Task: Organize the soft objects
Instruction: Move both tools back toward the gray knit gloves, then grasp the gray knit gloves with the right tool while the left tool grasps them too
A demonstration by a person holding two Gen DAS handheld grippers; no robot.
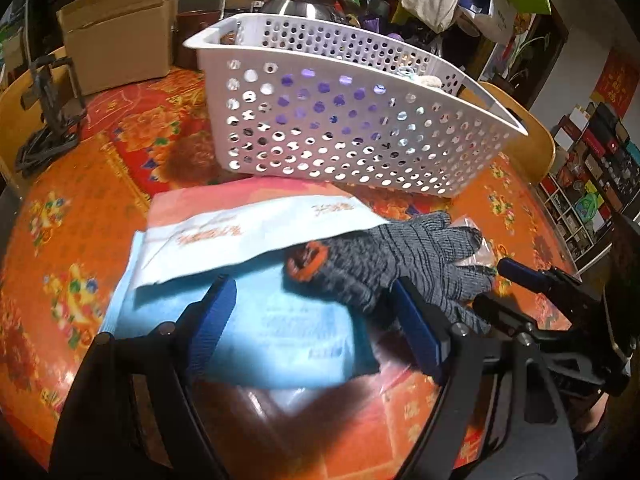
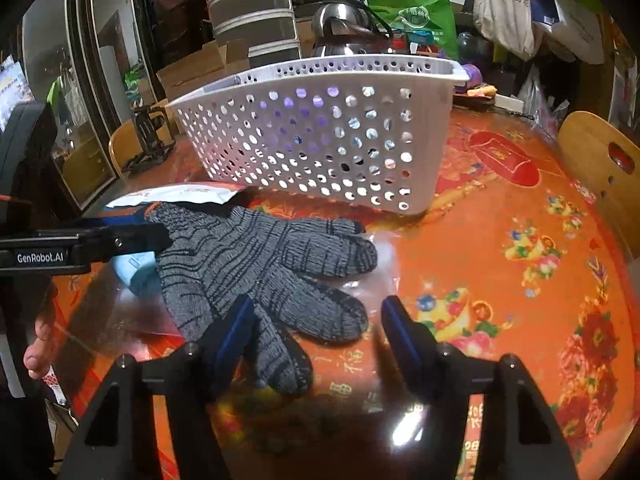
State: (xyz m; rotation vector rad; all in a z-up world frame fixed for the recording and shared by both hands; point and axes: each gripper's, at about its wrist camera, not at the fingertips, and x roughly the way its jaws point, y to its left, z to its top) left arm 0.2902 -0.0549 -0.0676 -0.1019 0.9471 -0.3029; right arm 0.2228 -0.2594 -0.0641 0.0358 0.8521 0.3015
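A grey knit glove [image 2: 260,268] with an orange cuff lies flat on the table, also in the left wrist view [image 1: 404,260]. Beside it lie a light blue soft pack [image 1: 256,332] and a white and pink soft packet [image 1: 248,228] on top of it. A white perforated basket [image 1: 352,120] stands behind them, also in the right wrist view [image 2: 320,128]. My left gripper [image 1: 312,316] is open over the blue pack. My right gripper [image 2: 316,320] is open over the glove's fingers; it also shows in the left wrist view [image 1: 520,280].
The round table [image 2: 500,280] has an orange and red flowered cover under clear film. A cardboard box [image 1: 120,36] and a black stand [image 1: 52,92] sit at the far left. A steel kettle [image 2: 344,28] and bags stand behind the basket. A wooden chair back [image 2: 600,168] is at the right.
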